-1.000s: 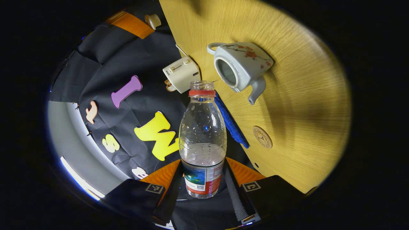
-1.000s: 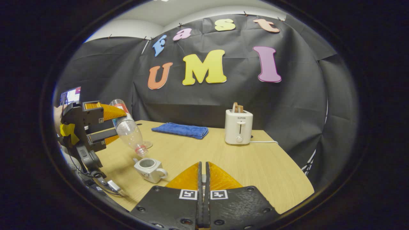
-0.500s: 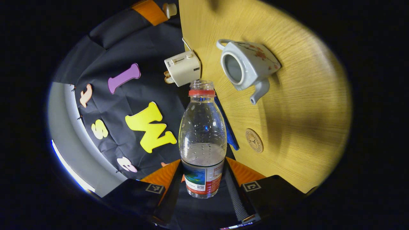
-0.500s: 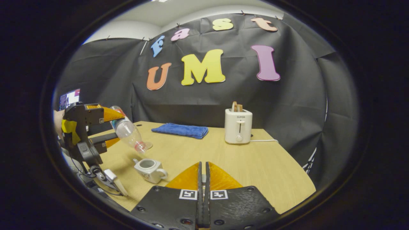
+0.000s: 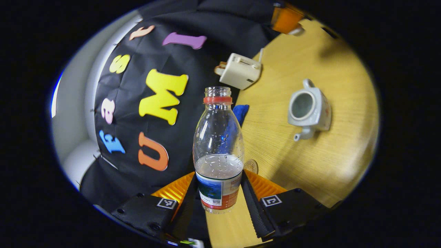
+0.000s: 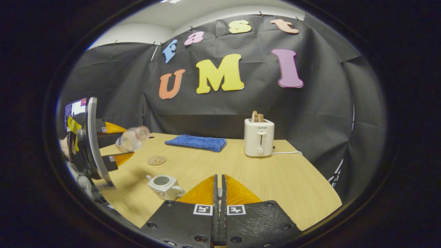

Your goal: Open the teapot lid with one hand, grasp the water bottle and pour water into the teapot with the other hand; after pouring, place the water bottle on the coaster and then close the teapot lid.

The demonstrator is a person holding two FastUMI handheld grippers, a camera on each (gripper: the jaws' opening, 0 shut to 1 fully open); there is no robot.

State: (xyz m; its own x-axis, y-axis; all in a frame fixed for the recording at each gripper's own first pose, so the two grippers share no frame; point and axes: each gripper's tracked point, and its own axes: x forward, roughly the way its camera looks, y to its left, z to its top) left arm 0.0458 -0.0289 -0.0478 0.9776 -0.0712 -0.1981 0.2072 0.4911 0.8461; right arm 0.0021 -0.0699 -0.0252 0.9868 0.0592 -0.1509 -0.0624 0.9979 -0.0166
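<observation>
A clear water bottle (image 5: 218, 144) with a red neck ring, no cap and a little water is held at its labelled base by my left gripper (image 5: 218, 182), which is shut on it. In the right gripper view the bottle (image 6: 132, 137) lies almost level in the air above the table's left side, behind the round coaster (image 6: 156, 160). The white teapot (image 5: 308, 108) stands open on the table, to the right of the bottle. My right gripper (image 6: 219, 179) is shut, above the table near the teapot (image 6: 165, 186). In the left gripper view a pale lid (image 5: 297, 31) shows at its fingers.
A white toaster (image 6: 259, 137) with toast stands at the back right of the wooden table (image 6: 275, 179), its cable trailing right. A folded blue cloth (image 6: 196, 142) lies at the back middle. A lit screen (image 6: 75, 106) sits beyond the left gripper.
The bottle has swung up from mouth-down over the teapot to nearly level and moved back and left, away from the teapot. The right gripper has stayed almost still.
</observation>
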